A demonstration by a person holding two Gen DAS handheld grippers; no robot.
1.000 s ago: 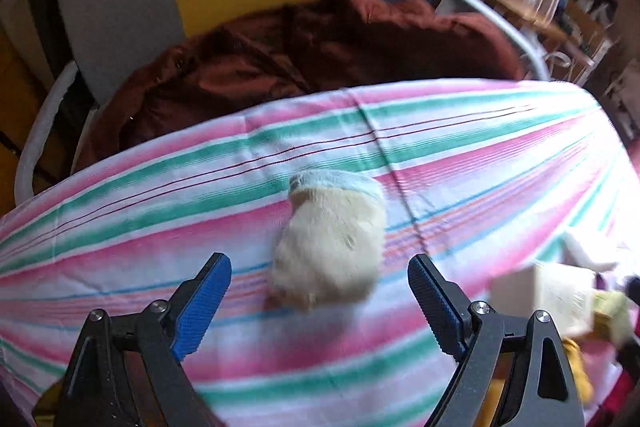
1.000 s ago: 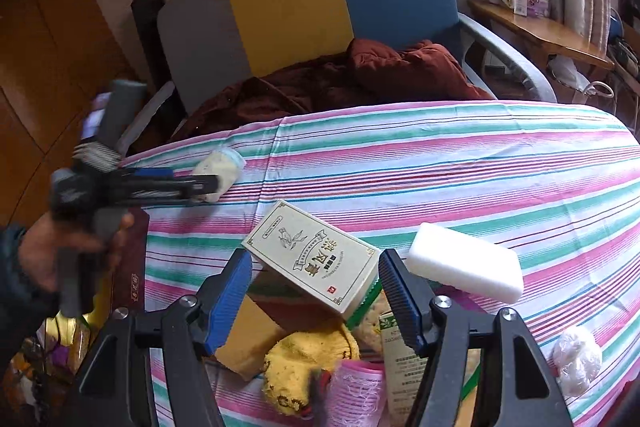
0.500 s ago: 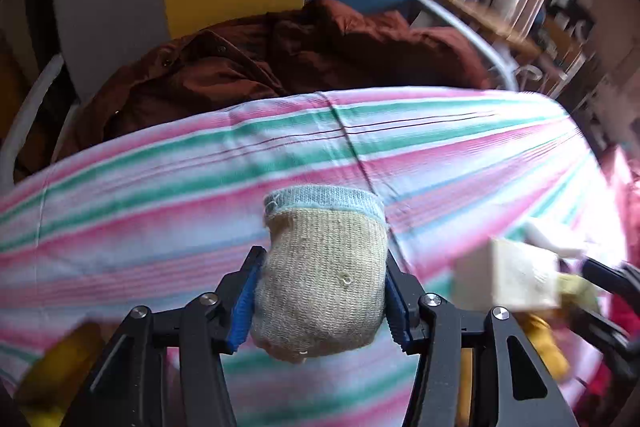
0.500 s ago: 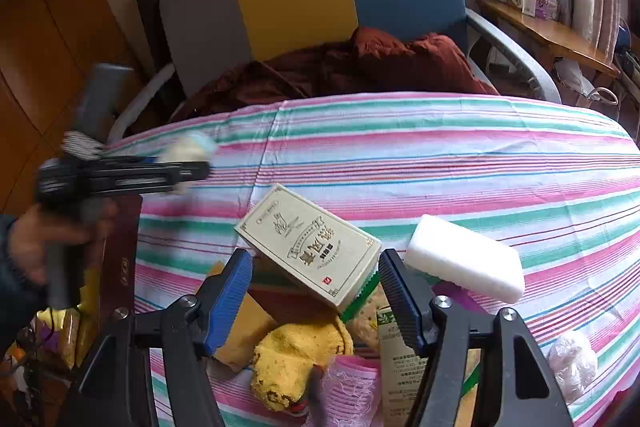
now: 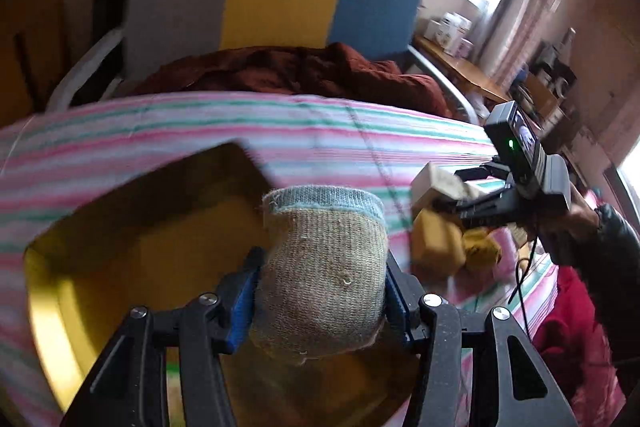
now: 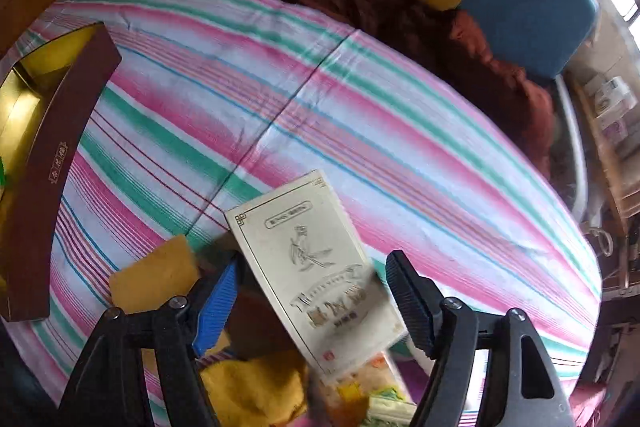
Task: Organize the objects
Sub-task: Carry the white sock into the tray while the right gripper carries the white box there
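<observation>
Left gripper [image 5: 320, 291] clamped on a beige knitted sock roll with pale blue cuff [image 5: 324, 263], blue pads pressing both sides, roll bulging out above the jaws. It hangs over the open maroon box with shiny gold lining [image 5: 132, 239], likely so it can be dropped straight in; the grip is low on the roll, cuff end up, which should let it fall clear on release.

Right gripper [image 6: 312, 291] angled steeply down over a cream flat carton with printed bird emblem [image 6: 316, 267]. Its jaws have just been opening a little; the carton lies between them, but the pads look apart from its edges, so nothing is gripped. Judged as lining up for a pick. The carton sits tilted on a pile: tan block [image 6: 156, 275] at its left, yellow cloth [image 6: 256, 387] and a printed packet [image 6: 372, 391] under its near end, all on the pink, green and white striped cloth [image 6: 360, 115].

Box contents: the lining is mostly bare; a bit of green [image 6: 2, 171] shows at the frame edge in the right wrist view, can't tell what it is. The box stands at the cloth's left side, well apart from the pile. A person's dark sleeve [image 5: 600, 239] shows behind the right tool
</observation>
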